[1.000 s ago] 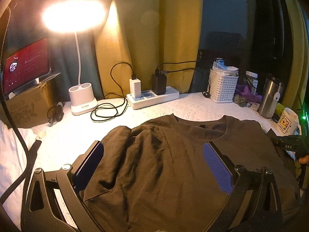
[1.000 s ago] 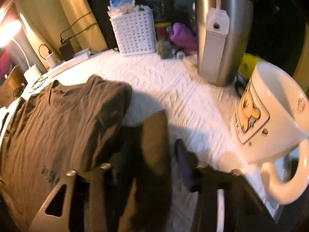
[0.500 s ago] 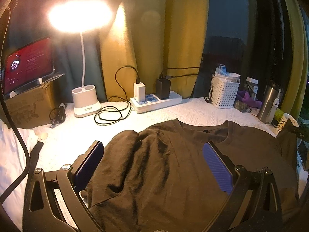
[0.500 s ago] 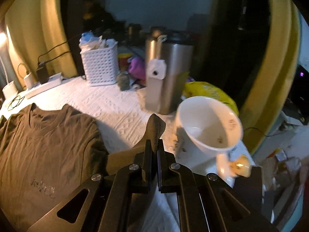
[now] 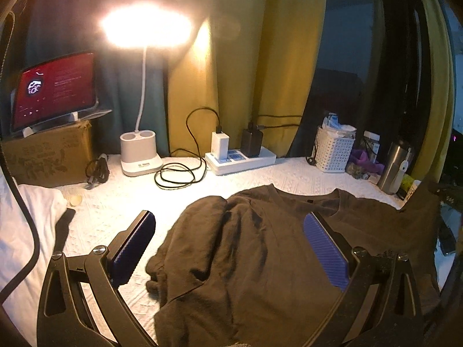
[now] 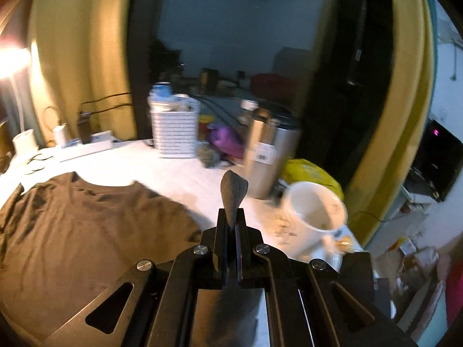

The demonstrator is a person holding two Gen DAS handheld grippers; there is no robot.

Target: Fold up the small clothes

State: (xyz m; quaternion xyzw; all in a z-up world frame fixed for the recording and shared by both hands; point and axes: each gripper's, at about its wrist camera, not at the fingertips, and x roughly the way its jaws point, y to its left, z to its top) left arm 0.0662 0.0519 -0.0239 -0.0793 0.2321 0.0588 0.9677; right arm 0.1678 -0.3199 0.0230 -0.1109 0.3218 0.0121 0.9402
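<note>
A dark brown T-shirt (image 5: 260, 248) lies front-up on the white textured cloth (image 5: 121, 202), its collar toward the far side. In the left wrist view my left gripper (image 5: 228, 231) hovers over the shirt's left part, open, blue pads wide apart with nothing between them. In the right wrist view my right gripper (image 6: 231, 225) is shut on the shirt's right sleeve (image 6: 233, 193), which sticks up out of the jaws, lifted above the table. The shirt's body (image 6: 86, 231) spreads to the left below it.
A lit desk lamp (image 5: 141, 150), a power strip (image 5: 240, 159) with chargers and a coiled cable stand at the back. A white basket (image 5: 332, 150), a steel tumbler (image 6: 269, 164) and a white mug (image 6: 315, 219) crowd the right edge. A tablet (image 5: 55, 86) rests on a cardboard box.
The right gripper closed on the sleeve and has risen with it, pulling it off the table. The left gripper drew back a little, staying open above the shirt.
</note>
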